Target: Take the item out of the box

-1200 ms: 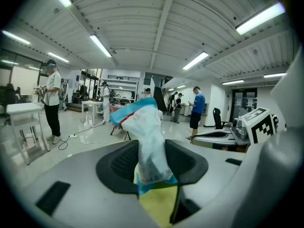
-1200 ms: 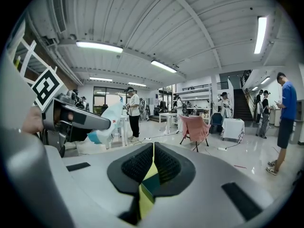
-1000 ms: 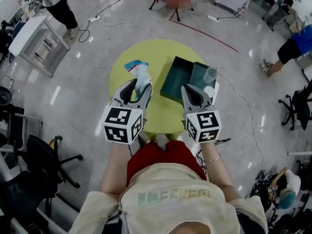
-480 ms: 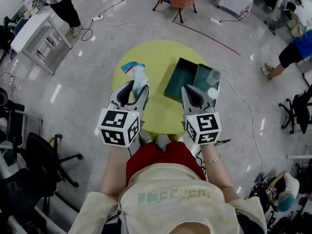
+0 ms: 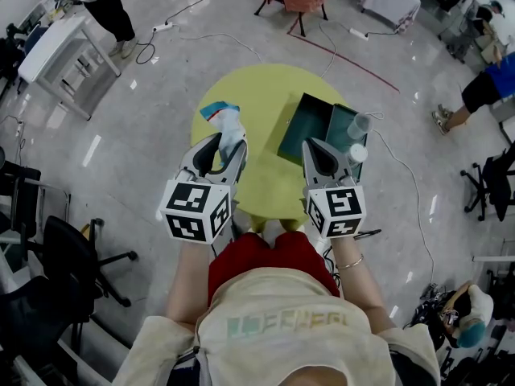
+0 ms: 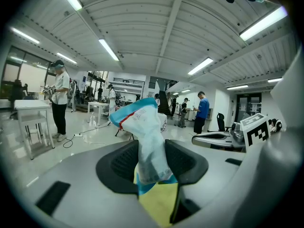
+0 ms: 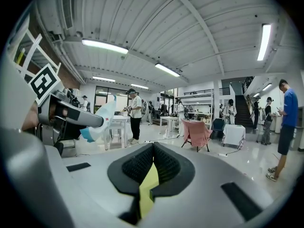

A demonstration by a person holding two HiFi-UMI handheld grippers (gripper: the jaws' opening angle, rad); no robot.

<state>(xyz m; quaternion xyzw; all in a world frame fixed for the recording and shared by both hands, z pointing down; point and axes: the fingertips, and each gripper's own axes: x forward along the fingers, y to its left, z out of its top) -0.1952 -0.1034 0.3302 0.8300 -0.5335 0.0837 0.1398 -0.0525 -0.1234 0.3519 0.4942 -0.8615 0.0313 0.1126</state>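
The left gripper (image 5: 228, 145) pinches a white and blue packet (image 5: 226, 119), perhaps wipes, over the round yellow table (image 5: 261, 95); right gripper (image 5: 320, 149) pressed together, empty, near the open green box (image 5: 307, 127)

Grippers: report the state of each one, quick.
Left gripper: closed on the white-and-blue packet.
Right gripper: closed, holding nothing.

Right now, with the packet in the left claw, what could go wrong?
The left claw grips the white-and-blue plastic packet low; most of it flops free and might slip.
The shut, empty right claw hovers beside the dark teal open box and a clear plastic cup near the edge of the round yellow table; a sweep could topple them.
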